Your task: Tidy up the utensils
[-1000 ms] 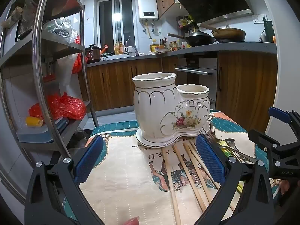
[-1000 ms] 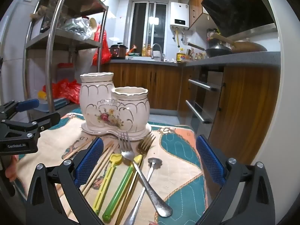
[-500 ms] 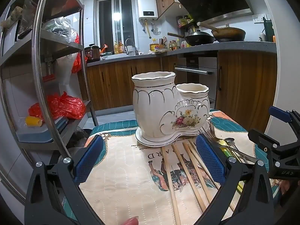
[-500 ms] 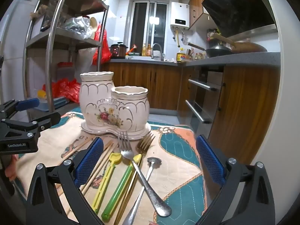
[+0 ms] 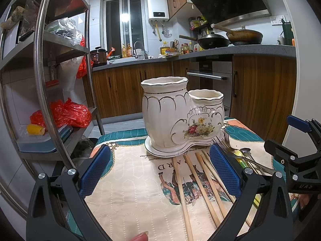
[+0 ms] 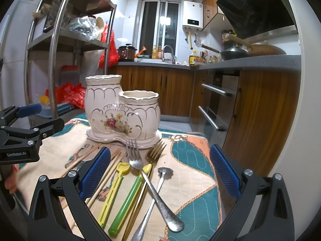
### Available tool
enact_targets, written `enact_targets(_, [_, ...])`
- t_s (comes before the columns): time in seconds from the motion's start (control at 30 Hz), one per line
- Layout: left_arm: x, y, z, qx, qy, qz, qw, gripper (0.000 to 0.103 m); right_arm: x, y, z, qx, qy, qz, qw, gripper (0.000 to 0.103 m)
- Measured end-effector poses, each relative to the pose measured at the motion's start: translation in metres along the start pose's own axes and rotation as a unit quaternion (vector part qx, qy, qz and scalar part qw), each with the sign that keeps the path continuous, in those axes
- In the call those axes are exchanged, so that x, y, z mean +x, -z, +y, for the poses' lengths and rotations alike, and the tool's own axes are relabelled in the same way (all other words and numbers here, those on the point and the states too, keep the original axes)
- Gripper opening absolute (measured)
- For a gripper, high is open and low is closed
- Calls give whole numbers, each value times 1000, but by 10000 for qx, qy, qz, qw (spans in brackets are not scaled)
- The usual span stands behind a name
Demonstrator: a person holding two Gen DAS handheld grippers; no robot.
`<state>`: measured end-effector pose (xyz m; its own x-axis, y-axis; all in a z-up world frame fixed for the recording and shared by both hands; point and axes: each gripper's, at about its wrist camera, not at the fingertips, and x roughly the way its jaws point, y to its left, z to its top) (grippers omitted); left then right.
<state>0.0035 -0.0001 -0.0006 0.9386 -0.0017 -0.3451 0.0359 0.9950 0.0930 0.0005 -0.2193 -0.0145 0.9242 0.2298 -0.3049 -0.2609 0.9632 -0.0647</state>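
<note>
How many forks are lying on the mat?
2. The silver fork lies across the other cutlery; the gold fork lies beside it, tines near the ceramic holder. None seems hidden.

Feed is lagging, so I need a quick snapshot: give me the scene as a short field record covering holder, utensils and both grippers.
holder: white ceramic two-cup holder, upright on the cloth, nothing visible sticking out of either cup
chopsticks: wooden chopsticks lying loose in front of the holder
forks: silver fork crossing over a spoon; gold fork beside it
plastic utensils: yellow utensil, green-handled utensil, flat on the cloth
left gripper: jaws open, empty
right gripper: jaws open, empty, above the cutlery
</note>
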Motion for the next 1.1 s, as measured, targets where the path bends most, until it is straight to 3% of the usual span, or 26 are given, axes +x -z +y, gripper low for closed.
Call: enact_targets(1.1, [-1, 0, 0, -14, 7, -3, 10000, 98, 2, 1, 2, -29, 5, 41, 10000, 98])
